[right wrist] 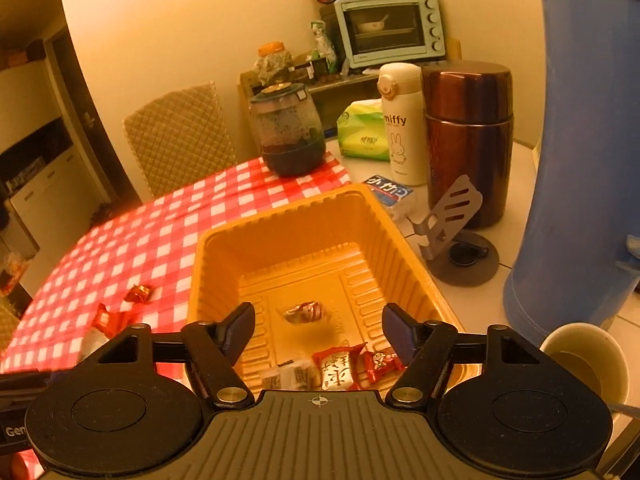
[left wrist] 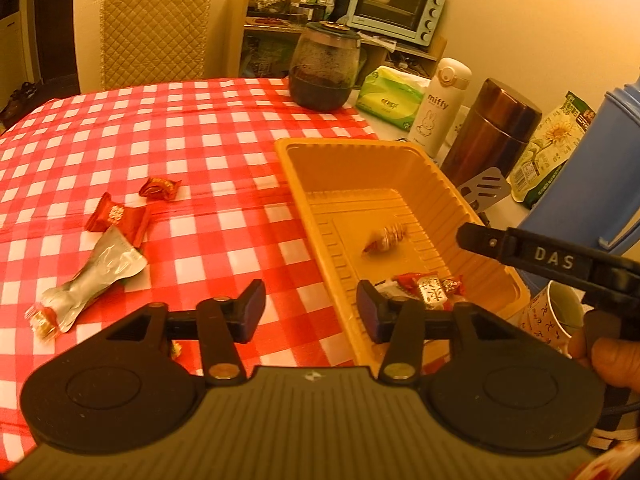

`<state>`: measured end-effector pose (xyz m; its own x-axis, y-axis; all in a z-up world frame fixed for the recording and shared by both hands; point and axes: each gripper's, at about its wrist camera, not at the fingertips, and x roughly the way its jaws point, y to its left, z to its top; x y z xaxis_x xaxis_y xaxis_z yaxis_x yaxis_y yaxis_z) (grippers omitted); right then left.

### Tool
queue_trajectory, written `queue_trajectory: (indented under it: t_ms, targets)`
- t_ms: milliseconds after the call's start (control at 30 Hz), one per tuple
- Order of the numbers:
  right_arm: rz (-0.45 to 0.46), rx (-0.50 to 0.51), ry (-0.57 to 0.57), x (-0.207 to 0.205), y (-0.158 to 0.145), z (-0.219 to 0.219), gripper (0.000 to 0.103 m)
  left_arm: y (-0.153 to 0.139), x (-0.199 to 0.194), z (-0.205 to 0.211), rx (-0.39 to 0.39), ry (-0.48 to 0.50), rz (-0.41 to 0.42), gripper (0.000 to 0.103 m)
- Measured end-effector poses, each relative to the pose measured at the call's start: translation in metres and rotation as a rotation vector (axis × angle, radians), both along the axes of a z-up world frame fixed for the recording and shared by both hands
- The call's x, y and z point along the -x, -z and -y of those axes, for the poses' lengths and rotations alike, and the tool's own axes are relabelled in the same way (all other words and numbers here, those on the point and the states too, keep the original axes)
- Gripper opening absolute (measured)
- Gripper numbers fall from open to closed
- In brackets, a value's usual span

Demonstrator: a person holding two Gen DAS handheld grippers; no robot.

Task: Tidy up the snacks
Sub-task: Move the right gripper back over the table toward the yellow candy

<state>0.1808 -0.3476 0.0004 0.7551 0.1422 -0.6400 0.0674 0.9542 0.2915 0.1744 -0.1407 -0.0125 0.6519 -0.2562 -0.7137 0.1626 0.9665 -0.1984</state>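
Observation:
A yellow plastic tray (left wrist: 296,184) (right wrist: 224,248) sits on the red checked tablecloth (left wrist: 160,128). Inside lie a small twisted candy (left wrist: 386,239) (right wrist: 303,312) and several red and white wrapped snacks (left wrist: 430,290) (right wrist: 352,366) at the near end. Left of the tray on the cloth lie a silver pouch (left wrist: 94,276), a red packet (left wrist: 116,218), a red candy (left wrist: 160,189) and a small candy (left wrist: 42,320). My left gripper (left wrist: 311,312) is open and empty over the tray's near left rim. My right gripper (right wrist: 318,330) is open and empty above the tray's near end.
A dark glass jar (left wrist: 324,68), green tissue pack (left wrist: 390,98), white miffy bottle (left wrist: 440,104), brown flask (left wrist: 492,132), metal phone stand (right wrist: 452,220), blue thermos (right wrist: 588,152) and paper cup (right wrist: 588,364) crowd the tray's right and far side. A quilted chair (left wrist: 154,32) stands behind.

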Motion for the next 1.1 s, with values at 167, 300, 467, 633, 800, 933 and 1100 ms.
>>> queue_trajectory:
  t_ms: [167, 300, 467, 633, 800, 933, 1100]
  targets:
    - [-0.007, 0.021, -0.007, 0.010, -0.009, -0.005, 0.070, -0.005, 0.010, -0.010, -0.016, -0.019, 0.004, 0.058]
    - [-0.012, 0.027, -0.007, 0.022, -0.018, -0.012, 0.070, -0.012, 0.020, -0.020, -0.034, -0.040, 0.012, 0.063]
    - [-0.002, 0.026, -0.014, 0.040, -0.034, -0.025, 0.070, -0.024, 0.037, -0.036, -0.048, -0.063, 0.033, 0.072]
    - [0.014, 0.031, -0.043, 0.058, -0.049, -0.045, 0.070, -0.034, 0.057, -0.058, -0.052, -0.093, 0.057, 0.085]
    - [0.020, 0.033, -0.081, 0.073, -0.057, -0.070, 0.070, -0.039, 0.075, -0.083, -0.058, -0.127, 0.063, 0.091]
    - [0.014, 0.037, -0.118, 0.083, -0.058, -0.090, 0.070, -0.041, 0.088, -0.104, -0.061, -0.162, 0.067, 0.095]
    - [0.007, 0.044, -0.162, 0.090, -0.057, -0.116, 0.070, -0.043, 0.101, -0.128, -0.057, -0.200, 0.072, 0.097]
